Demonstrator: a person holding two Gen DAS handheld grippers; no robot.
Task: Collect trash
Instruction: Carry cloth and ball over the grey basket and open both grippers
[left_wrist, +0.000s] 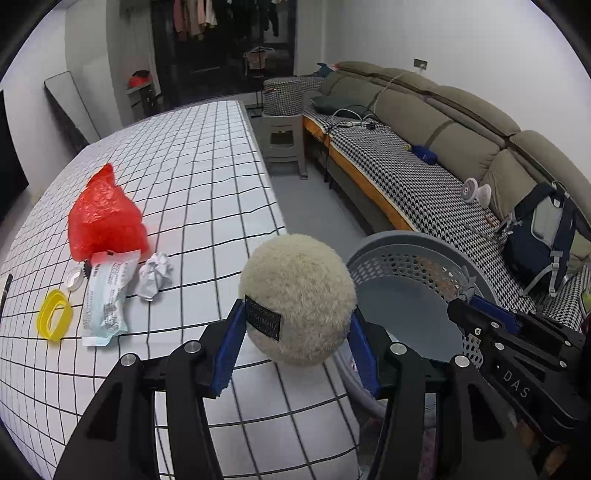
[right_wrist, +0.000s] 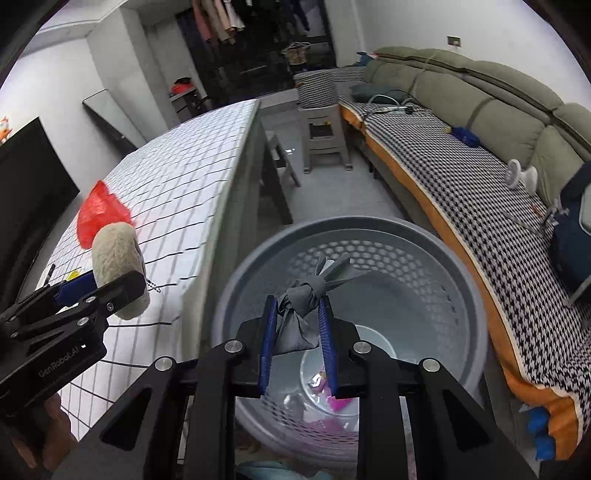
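left gripper: blue pads clamped on both sides of a fuzzy beige ball, held up over the near edge of the table
beige ball: black fabric label on its front, basket just to its right
right gripper: jaws narrow, pinching a small knotted grey bag, knot and loose ends above the pads
grey bag: held above the open mouth of the grey perforated basket, not touching it
basket: sits on the floor between table and sofa; pink and shiny scraps at the bottom
table: white grid cloth; trash left on it is a red plastic bag, crumpled white paper, a light wrapper pack, a yellow ring, a small white cap
trash group: clustered on the left of the table, well apart from the basket
sofa: houndstooth cover, dark backpack on it
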